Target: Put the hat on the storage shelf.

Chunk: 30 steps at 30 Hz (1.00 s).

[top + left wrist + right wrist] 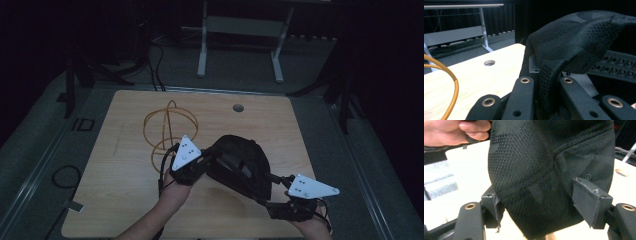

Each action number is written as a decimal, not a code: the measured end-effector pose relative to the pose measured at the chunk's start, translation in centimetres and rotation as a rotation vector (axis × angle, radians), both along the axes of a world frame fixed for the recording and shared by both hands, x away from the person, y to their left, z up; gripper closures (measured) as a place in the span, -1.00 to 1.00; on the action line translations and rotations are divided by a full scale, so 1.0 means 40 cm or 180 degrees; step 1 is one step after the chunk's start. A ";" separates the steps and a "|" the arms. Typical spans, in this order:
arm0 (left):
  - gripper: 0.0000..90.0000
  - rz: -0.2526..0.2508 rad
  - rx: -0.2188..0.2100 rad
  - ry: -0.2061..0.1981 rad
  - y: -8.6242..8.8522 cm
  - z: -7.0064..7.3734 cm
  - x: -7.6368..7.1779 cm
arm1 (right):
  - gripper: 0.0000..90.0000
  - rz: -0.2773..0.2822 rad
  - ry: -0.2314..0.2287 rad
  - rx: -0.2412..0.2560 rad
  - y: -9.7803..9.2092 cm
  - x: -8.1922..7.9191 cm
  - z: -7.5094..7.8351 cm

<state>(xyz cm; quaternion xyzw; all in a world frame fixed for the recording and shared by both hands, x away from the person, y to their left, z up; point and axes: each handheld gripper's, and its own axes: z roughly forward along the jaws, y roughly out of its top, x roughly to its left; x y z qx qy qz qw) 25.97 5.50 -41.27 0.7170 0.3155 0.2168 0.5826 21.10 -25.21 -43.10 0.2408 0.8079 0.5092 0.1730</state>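
A black mesh cap (240, 165) hangs just above the middle of the wooden table (125, 200). My left gripper (209, 159) comes in from the cap's left side. In the left gripper view the left gripper (546, 81) is shut on a fold of the cap (574, 42) near its adjustment strap. My right gripper (265, 190) reaches in from the lower right. Seen in the right gripper view, the right gripper (541, 192) stands open with its jaws wide apart on either side of the cap's crown (536, 165), not pressing it.
A looped orange cable (167, 127) lies on the table left of the cap, also visible as the orange cable (451, 85) beside the left gripper. A round cable hole (238, 108) sits near the far edge. A desk frame (240, 30) stands beyond on grey floor.
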 end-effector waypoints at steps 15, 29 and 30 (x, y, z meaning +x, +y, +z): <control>0.95 -0.0234 -0.0158 -0.0102 0.039 0.006 0.002 | -0.27 0.0017 -0.0266 0.0223 -0.124 -0.039 0.076; 0.95 -0.1060 -0.0213 -0.0126 0.048 -0.003 -0.003 | -0.31 0.0417 -0.0341 0.0061 -0.010 0.041 0.116; 0.95 -0.1079 -0.0214 -0.0121 0.048 -0.003 -0.003 | -0.32 0.0449 -0.0326 0.0062 -0.003 0.044 0.118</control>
